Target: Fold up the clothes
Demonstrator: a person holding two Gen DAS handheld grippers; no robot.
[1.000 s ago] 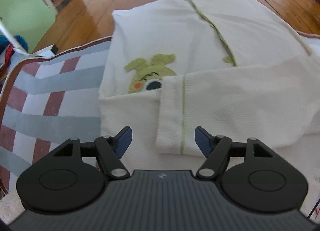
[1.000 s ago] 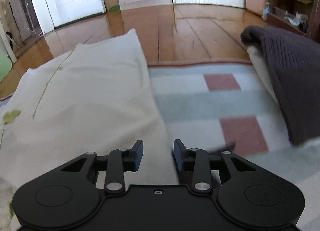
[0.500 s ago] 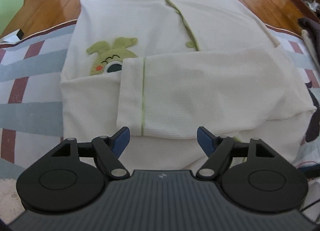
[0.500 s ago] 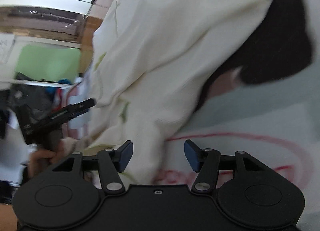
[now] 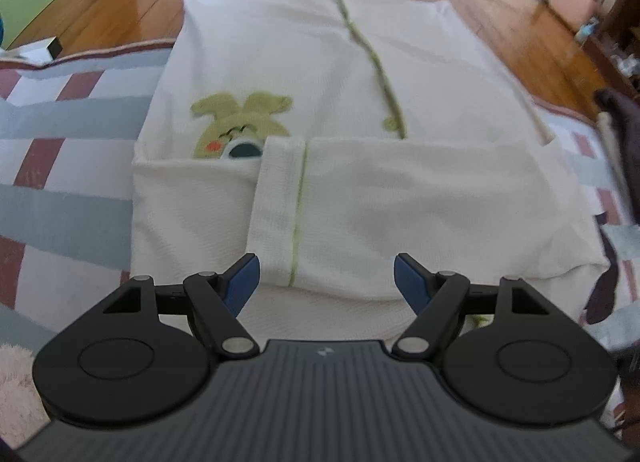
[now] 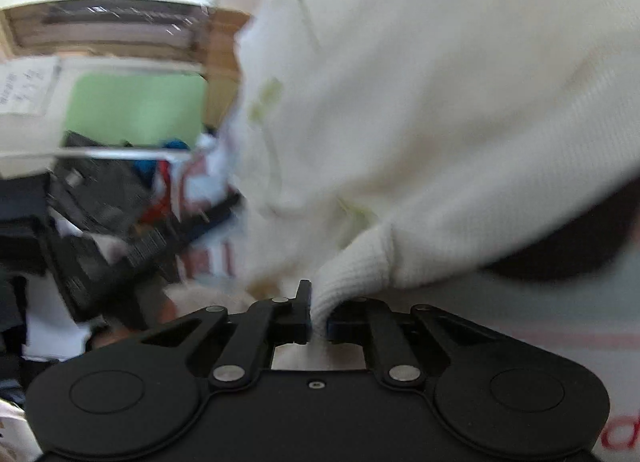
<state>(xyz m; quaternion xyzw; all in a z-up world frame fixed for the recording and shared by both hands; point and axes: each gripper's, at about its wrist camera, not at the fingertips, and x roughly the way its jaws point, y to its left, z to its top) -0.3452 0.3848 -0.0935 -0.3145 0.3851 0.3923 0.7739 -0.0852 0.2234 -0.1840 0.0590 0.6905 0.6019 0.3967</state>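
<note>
A white knit cardigan (image 5: 400, 198) with green trim and a green animal patch (image 5: 236, 126) lies flat on a checked blanket (image 5: 60, 198). One sleeve is folded across its body. My left gripper (image 5: 326, 274) hovers open over the cardigan's near edge, touching nothing. In the blurred right wrist view the same cardigan (image 6: 440, 122) fills the frame. My right gripper (image 6: 319, 320) is closing its jaws, and a bunched near corner of the white knit is pinched between them.
A dark grey knit garment (image 5: 624, 134) lies on the blanket's right edge. Polished wooden floor (image 5: 120, 10) stretches beyond the blanket, with a pink bag (image 5: 576, 2) at the far right. A fluffy pale rug (image 5: 12, 382) shows at the near left.
The right gripper swung and rolled from the cardigan's right edge to its near corner, opened wide, then closed on the fabric. The left view turned to centre on the cardigan.
</note>
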